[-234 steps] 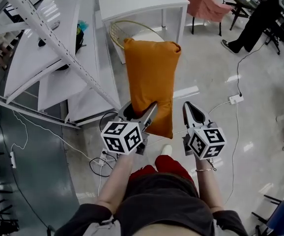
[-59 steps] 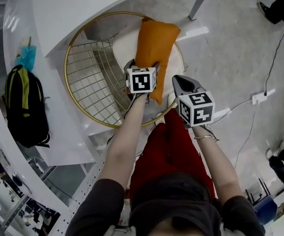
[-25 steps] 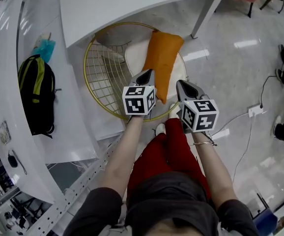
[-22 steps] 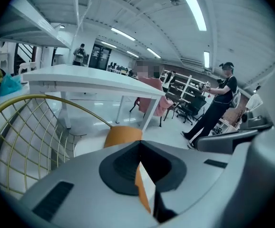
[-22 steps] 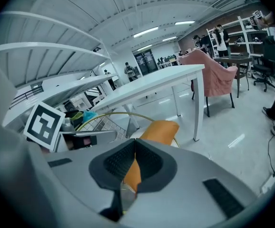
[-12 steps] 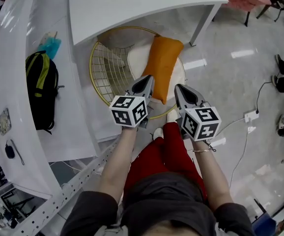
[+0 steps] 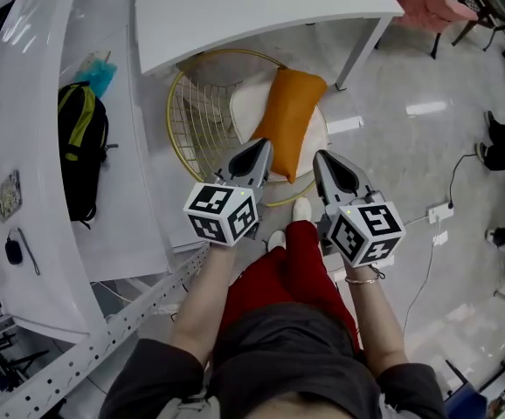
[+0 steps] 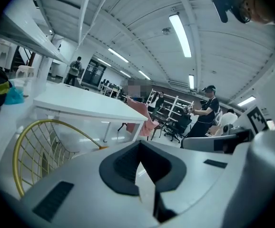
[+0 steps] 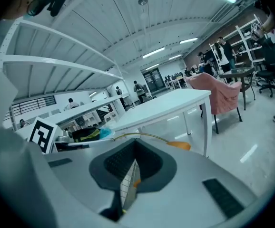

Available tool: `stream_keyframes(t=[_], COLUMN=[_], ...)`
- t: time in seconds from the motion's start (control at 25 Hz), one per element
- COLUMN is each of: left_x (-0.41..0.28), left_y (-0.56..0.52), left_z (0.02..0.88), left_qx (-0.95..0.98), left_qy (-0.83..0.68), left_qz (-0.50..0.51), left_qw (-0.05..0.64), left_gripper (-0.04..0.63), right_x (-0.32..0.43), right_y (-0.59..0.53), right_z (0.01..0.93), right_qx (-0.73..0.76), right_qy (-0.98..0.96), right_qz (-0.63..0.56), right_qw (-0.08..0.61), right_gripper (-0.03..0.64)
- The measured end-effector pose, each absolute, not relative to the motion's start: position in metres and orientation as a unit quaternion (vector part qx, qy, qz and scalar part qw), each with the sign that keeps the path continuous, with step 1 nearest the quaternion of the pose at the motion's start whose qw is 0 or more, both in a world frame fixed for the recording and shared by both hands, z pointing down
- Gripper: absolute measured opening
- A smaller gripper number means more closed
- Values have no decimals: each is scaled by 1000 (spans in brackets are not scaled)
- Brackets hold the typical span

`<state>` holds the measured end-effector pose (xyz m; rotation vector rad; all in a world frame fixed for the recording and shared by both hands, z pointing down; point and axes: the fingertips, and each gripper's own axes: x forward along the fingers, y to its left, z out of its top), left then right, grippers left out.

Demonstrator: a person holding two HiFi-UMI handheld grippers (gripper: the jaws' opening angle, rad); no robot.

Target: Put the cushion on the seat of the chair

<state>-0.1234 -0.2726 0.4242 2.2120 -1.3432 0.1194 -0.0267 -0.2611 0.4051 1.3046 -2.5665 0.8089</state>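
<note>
Already the orange cushion (image 7: 289, 119) lies on the white seat (image 7: 245, 110) of the gold wire chair (image 7: 202, 125). It lies lengthwise, one end toward the chair's far side and the other reaching the near rim. It is set a little toward the chair's right, so bare seat shows along its left. Both tools are at the chair's near edge, apart from the cushion. The left gripper (image 7: 261, 149) is clenched with nothing in it, its jaws pressed together, and its own view shows the curved wire back low on the left. The right gripper (image 7: 327, 162) is likewise closed and empty, with only a thin slit between its jaws through which a sliver of wire and orange shows. A white table (image 7: 261, 7) overhangs the chair's far side. Left of the chair, a black backpack (image 7: 79, 147) with yellow-green trim lies on a white curved counter (image 7: 25, 103). On the chair's near side are the person's red trouser legs (image 7: 279, 269) and a white shoe (image 7: 301, 209).
</note>
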Motion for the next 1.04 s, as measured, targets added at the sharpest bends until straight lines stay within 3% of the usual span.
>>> stream_keyframes(t=[0.6,1.04], left_x=[-128,-129], left_y=[-224,-194], left_z=[350,323], left_qx=[849,856], left_qy=[-488,-481], left_qz=[38,28], left_qw=[197,187], left_gripper=[9,9], right_x=[-28,-21], right_y=[-216,-187], right_z=[345,317], right_qx=[446,464], right_qy=[-871,-867], right_qz=[197,176], right_qw=[49,41], right_gripper=[17,17])
